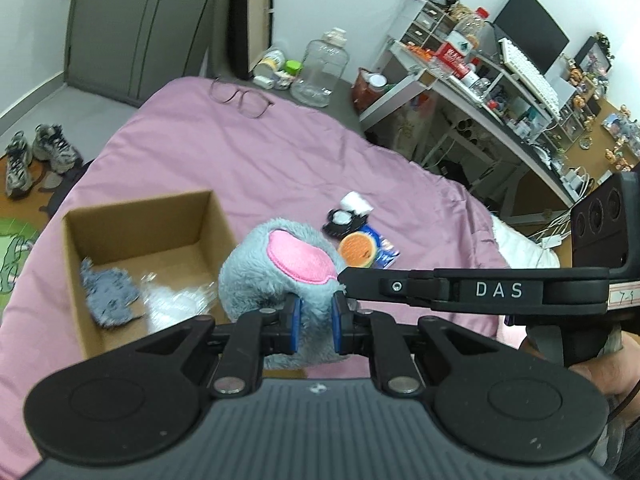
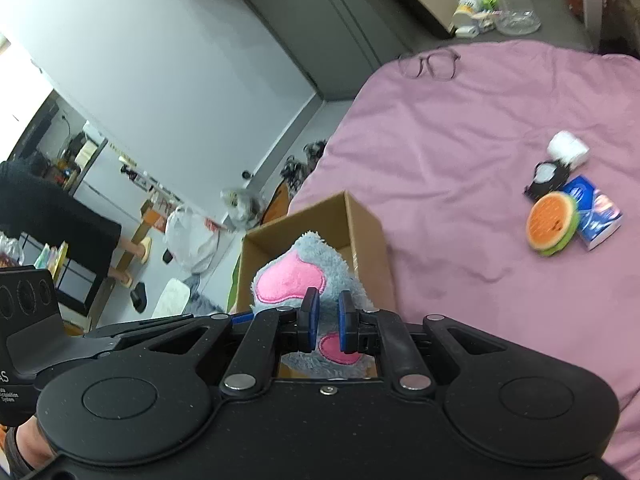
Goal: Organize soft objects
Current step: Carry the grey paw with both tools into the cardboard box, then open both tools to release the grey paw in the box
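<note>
Both claws pinch the grey plush toy (image 1: 280,276) — left claw (image 1: 316,316) and right claw (image 2: 328,320) closed on fur, beside the cardboard box (image 1: 100,216) on the bed (image 1: 240,160). Loose fur may slip, dropping it outside the box.

the plush toy (image 1: 276,280) is shaggy grey-blue fleece with smooth pink felt patches. the cardboard box (image 1: 140,216) is matt brown, holding a fuzzy grey cloth (image 1: 108,292) and crinkly clear plastic (image 1: 176,300). the bedspread (image 1: 248,160) is soft, faintly sheened mauve fabric. the left gripper (image 1: 316,316) is matt black plastic with blue rubbery pads (image 1: 295,320) and metal pivot pins.
</note>
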